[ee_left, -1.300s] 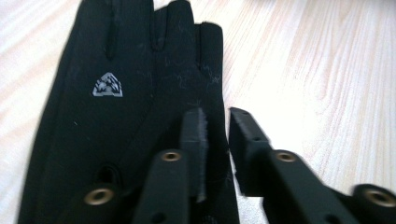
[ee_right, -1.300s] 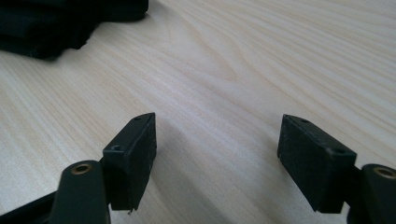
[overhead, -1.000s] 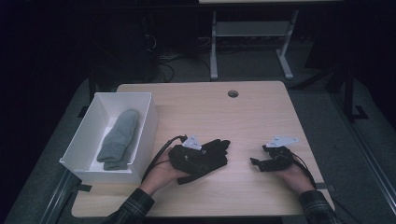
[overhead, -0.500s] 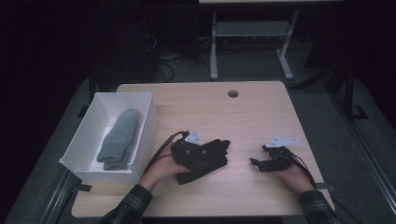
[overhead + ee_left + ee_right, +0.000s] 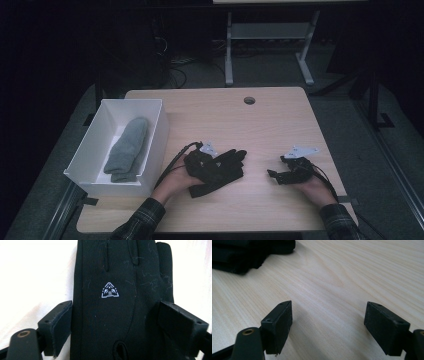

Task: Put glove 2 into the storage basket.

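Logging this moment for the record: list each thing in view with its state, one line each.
Glove: black, flat on the table, between the left gripper's jaws.
Left gripper: open, jaws just opened, astride the glove, pads not pressing.
Right gripper: open, empty, low over bare table.
Sock: grey, lying in the box.
Box: white, open-topped, at the table's left edge.

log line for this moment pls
left tool: open, jaws just opened, astride black glove | right tool: open, empty, over table | grey sock: in white box
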`<state>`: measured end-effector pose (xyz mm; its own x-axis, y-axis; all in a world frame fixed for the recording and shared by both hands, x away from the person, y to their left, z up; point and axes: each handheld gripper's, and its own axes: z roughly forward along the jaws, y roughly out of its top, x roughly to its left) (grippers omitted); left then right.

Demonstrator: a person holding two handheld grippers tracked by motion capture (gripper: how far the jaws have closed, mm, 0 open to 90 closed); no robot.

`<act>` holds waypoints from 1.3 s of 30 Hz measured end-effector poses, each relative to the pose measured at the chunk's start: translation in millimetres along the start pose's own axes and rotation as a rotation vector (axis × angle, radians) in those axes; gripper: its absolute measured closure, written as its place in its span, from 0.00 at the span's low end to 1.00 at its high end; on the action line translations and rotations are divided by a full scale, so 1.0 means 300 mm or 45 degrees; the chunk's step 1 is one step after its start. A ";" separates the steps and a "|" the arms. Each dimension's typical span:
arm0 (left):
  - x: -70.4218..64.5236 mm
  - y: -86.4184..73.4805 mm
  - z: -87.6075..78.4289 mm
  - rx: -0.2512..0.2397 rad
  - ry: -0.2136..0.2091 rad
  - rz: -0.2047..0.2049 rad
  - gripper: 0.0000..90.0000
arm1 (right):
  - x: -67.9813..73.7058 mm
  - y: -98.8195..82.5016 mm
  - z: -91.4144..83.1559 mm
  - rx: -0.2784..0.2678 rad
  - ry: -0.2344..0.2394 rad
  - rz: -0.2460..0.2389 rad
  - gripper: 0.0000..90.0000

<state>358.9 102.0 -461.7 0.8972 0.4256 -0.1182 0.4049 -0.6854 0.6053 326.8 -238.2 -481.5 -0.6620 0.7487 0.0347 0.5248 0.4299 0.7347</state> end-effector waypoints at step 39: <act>-0.036 0.154 -0.320 -0.005 0.098 -0.085 0.74 | 0.010 0.005 0.011 0.044 0.009 0.002 0.06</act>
<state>351.1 122.5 -356.7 0.8520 0.5143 -0.0975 0.4622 -0.6517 0.6013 327.2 -233.7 -482.6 -0.6650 0.7457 0.0407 0.5440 0.4463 0.7106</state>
